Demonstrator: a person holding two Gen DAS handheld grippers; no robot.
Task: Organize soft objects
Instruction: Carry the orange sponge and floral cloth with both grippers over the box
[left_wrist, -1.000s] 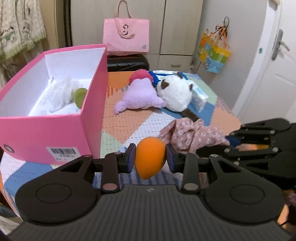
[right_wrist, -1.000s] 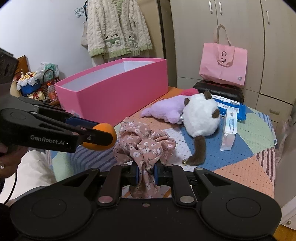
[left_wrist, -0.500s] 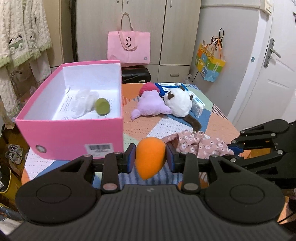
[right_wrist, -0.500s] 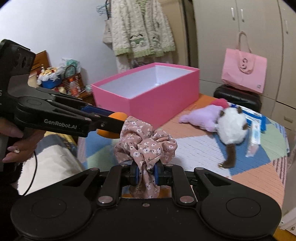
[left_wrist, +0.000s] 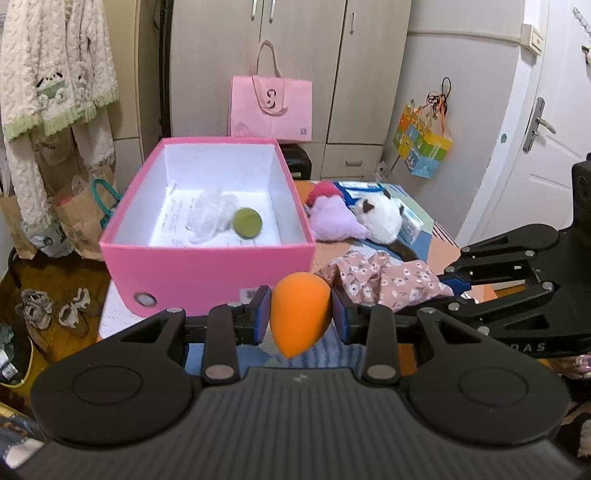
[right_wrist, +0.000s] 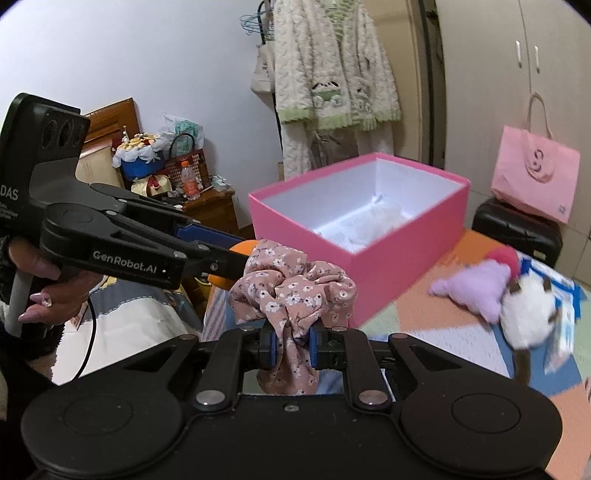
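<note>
My left gripper (left_wrist: 300, 319) is shut on an orange egg-shaped sponge (left_wrist: 299, 314), held in the air in front of the open pink box (left_wrist: 207, 266). My right gripper (right_wrist: 291, 347) is shut on a pink floral scrunchie (right_wrist: 291, 295), also lifted, just right of the sponge; the scrunchie (left_wrist: 384, 277) shows in the left wrist view too. The box (right_wrist: 373, 258) holds a green round sponge (left_wrist: 246, 222) and a clear white item (left_wrist: 210, 218). A purple plush (left_wrist: 334, 218) and a white plush (left_wrist: 384, 221) lie on the table right of the box.
The table has a patchwork cover (right_wrist: 443, 332). Blue and white packets (left_wrist: 410, 221) lie behind the plushes. A pink tote bag (left_wrist: 271, 107) and black case (right_wrist: 517, 229) stand behind the table. Cardigans (right_wrist: 332, 74), paper bags (left_wrist: 74, 221) and shoes (left_wrist: 51, 306) are at the left.
Both grippers have risen and pulled back from the table with their objects. The box interior now shows from higher up, and the plushes look farther away.
</note>
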